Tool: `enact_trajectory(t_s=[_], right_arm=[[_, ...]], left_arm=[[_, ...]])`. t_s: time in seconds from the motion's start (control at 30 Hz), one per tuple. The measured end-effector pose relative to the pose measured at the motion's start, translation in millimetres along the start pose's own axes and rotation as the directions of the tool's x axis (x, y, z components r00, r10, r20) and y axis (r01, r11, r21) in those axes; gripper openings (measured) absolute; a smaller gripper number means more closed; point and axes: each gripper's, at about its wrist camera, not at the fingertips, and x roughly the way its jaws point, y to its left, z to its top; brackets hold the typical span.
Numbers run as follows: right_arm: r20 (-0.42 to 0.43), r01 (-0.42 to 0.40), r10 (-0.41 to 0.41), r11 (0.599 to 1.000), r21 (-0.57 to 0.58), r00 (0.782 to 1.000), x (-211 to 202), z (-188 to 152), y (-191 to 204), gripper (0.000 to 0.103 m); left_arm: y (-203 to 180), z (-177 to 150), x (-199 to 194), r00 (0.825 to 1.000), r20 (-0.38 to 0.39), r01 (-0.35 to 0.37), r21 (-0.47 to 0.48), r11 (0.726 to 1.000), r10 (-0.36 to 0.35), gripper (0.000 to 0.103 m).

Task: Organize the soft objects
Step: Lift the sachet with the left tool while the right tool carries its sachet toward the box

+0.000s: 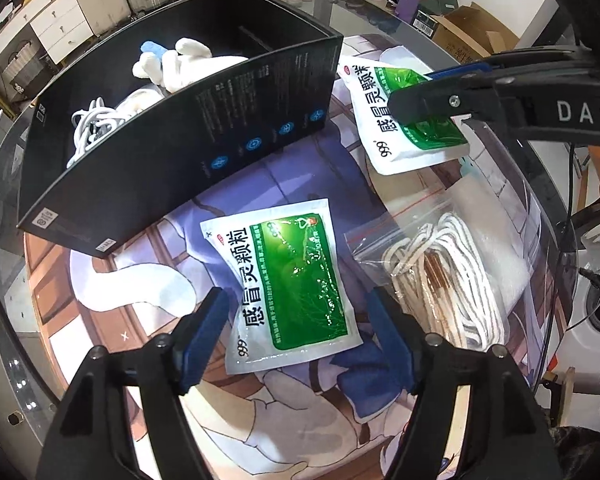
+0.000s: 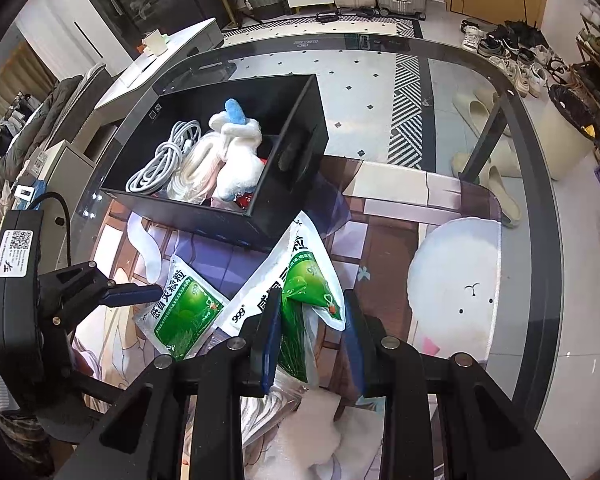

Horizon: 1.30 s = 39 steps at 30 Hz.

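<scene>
In the upper left of my left wrist view stands the black box, already holding a white plush toy and a coiled white cable. That is where I judge the soft things belong.

At the bottom centre, my left tongs stand open, one blue pad on each side of the lower sachet, which lies flat on the printed mat. The pads do not press it. To take it well, I would come straight down so both pads bracket the packet across its narrow width, then close gently; the foil looks slippery and the granules inside can shift, so a grip near the middle should hold better than one at a corner.

Right of that, a clear zip bag of striped rope lies just beside the sachet, touching or nearly so; I cannot tell which. I would keep my right-hand pad off the plastic.

In the upper right, my right tongs are clamped on the second sachet, pinched and creased at its green panel and lifted off the mat. It hangs near the box's right corner. I would carry it over the wall before letting go, clear of the rim.
</scene>
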Motion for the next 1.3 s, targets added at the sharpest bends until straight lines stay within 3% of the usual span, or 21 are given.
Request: enact_trajectory(t_s=[0.33, 0.43, 0.5, 0.6, 0.9, 1.3], right_arm=[[0.017, -0.004, 0.004, 1.000, 0.011, 1.000, -4.9, 0.4, -4.3, 0.029], [0.025, -0.004, 0.004, 1.000, 0.010, 1.000, -8.5, 0.3, -3.8, 0.029], [0.032, -0.004, 0.003, 1.000, 0.009, 0.999, -11.2, 0.1, -2.7, 0.029], [0.042, 0.000, 0.000, 1.000, 0.005, 0.999, -16.8, 0.8, -0.8, 0.029], [0.073, 0.003, -0.001, 0.999, -0.034, 0.997, -36.5, 10.5, 14.0, 0.029], [0.086, 0.010, -0.003, 0.996, -0.084, 0.996, -41.3, 30.5, 39.2, 0.029]], left_arm=[[3.0, 2.6, 4.5, 1.000, -0.014, -0.004, -0.002, 1.000, 0.004, 0.071], [4.5, 3.1, 3.4, 1.000, -0.011, -0.027, -0.007, 1.000, 0.027, 0.062], [8.4, 3.3, 1.3, 1.000, -0.006, -0.030, -0.039, 0.999, 0.030, 0.047], [11.2, 1.1, 0.8, 0.999, -0.001, -0.042, -0.043, 0.998, 0.042, 0.036], [15.9, 0.8, -5.3, 0.999, 0.007, -0.041, -0.048, 0.998, 0.041, 0.018], [30.2, -13.5, -38.5, 0.997, 0.064, -0.034, -0.090, 0.995, 0.039, 0.016]])
